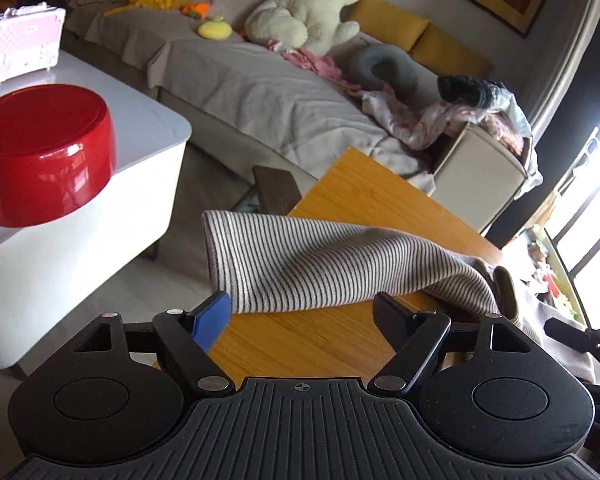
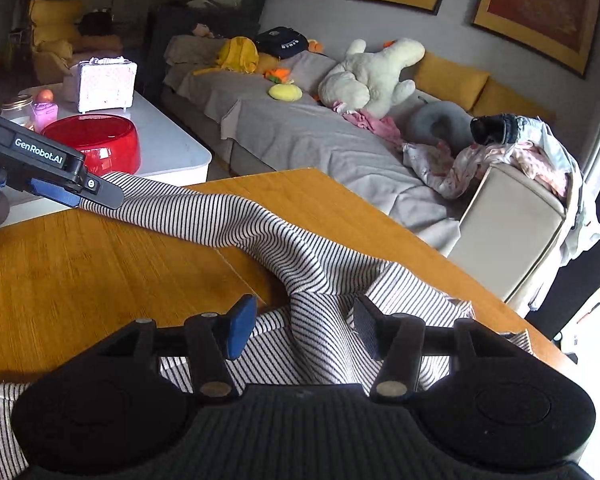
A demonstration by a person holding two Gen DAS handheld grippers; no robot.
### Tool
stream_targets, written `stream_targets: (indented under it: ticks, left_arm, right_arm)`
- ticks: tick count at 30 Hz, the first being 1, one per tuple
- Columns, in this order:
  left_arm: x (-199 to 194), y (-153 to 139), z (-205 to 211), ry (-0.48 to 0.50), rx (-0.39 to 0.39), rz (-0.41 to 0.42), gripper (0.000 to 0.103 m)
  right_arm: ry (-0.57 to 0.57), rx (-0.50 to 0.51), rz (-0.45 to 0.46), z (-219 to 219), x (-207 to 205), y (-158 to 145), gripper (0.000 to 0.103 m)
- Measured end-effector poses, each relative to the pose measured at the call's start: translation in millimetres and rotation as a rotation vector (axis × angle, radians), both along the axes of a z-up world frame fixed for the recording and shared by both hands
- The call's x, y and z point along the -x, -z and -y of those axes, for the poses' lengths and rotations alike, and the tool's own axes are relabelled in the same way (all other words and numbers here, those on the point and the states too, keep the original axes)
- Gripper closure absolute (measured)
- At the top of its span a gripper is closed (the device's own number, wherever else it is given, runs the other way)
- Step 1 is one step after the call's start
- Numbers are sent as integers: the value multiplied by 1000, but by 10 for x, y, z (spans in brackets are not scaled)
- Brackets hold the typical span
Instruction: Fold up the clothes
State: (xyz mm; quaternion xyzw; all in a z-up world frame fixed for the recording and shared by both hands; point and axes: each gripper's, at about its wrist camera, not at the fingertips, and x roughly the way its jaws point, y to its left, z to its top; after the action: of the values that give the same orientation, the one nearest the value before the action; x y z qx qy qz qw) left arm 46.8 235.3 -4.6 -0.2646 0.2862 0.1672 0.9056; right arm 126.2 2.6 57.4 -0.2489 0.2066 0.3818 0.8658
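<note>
A black-and-white striped garment [image 2: 300,264] lies on the wooden table [image 2: 80,272], one sleeve [image 1: 300,264] stretched toward the table's far left edge. My left gripper [image 1: 300,308] is open, its fingers either side of the sleeve's near edge; in the right wrist view it [image 2: 96,194] sits at the sleeve's end. My right gripper [image 2: 300,324] is open above the garment's bunched middle, not holding it.
A white side table [image 1: 148,120] with a red pot [image 1: 48,152] and a pink case [image 1: 20,46] stands left of the wooden table. A grey sofa [image 2: 320,140] with plush toys and loose clothes lies behind. A beige box [image 2: 512,224] is at right.
</note>
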Motion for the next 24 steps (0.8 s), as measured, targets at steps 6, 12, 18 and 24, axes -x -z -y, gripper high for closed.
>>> stream_targets:
  ticks: [6, 12, 18, 24]
  left_arm:
    - [-142, 19, 104, 103, -93, 10, 92]
    - [-159, -243, 187, 183, -125, 116, 98]
    - [-42, -432, 419, 259, -236, 240, 98]
    - [-131, -331, 514, 244, -187, 213, 95]
  right_arm:
    - [0, -24, 6, 105, 106, 7, 49]
    - [-98, -58, 51, -31, 287, -20, 49]
    - [-52, -233, -78, 17, 70, -338, 49]
    - [-40, -225, -14, 93, 50, -514, 49]
